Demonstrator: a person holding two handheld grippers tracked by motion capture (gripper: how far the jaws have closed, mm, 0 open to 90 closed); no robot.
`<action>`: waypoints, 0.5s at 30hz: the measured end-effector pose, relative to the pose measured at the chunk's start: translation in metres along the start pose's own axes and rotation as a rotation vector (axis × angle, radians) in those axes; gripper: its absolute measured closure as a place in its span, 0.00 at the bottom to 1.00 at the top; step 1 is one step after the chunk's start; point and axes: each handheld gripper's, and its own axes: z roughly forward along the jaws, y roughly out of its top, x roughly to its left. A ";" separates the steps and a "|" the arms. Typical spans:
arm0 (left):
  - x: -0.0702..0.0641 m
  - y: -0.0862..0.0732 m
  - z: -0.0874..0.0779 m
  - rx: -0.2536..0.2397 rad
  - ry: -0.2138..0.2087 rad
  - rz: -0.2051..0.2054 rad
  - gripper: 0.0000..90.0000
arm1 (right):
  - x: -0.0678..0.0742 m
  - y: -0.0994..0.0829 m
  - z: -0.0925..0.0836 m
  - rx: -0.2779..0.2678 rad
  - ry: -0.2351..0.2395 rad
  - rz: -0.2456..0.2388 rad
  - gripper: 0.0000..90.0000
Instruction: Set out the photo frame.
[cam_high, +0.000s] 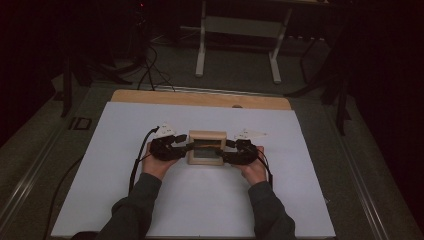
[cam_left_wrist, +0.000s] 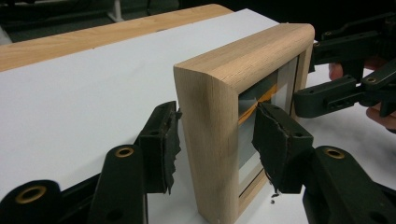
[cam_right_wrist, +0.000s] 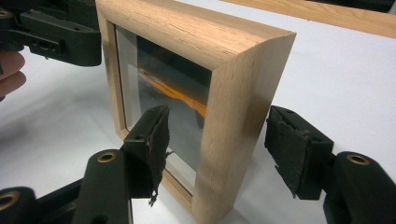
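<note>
Dim overall, dark vignette at high-view edges; white table sheet (cam_high: 200, 200) brightest. Soft shadows, slight reflection in frame glass (cam_right_wrist: 159, 93). 2 gripper views sharp up close, bkgd soft.

A frame (cam_high: 205, 148) stands upright mid-table (cam_high: 125, 200) (a tool at each side).

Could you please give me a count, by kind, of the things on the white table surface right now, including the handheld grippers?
Wooden picture frame: 1, standing upright between the grippers
Handheld grippers: 2, the left gripper and the right gripper, each with its jaws open astride a side edge of the frame
Total: 3
</note>
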 end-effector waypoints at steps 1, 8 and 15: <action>0.000 0.000 -0.001 0.001 0.001 0.001 0.56 | 0.000 0.000 -0.001 0.002 -0.001 0.000 0.43; 0.001 -0.001 -0.007 -0.004 0.005 0.001 0.56 | 0.000 0.000 -0.006 -0.001 -0.005 -0.003 0.44; 0.006 -0.003 -0.017 -0.006 0.015 -0.007 0.56 | -0.003 -0.001 -0.016 -0.007 -0.010 -0.003 0.45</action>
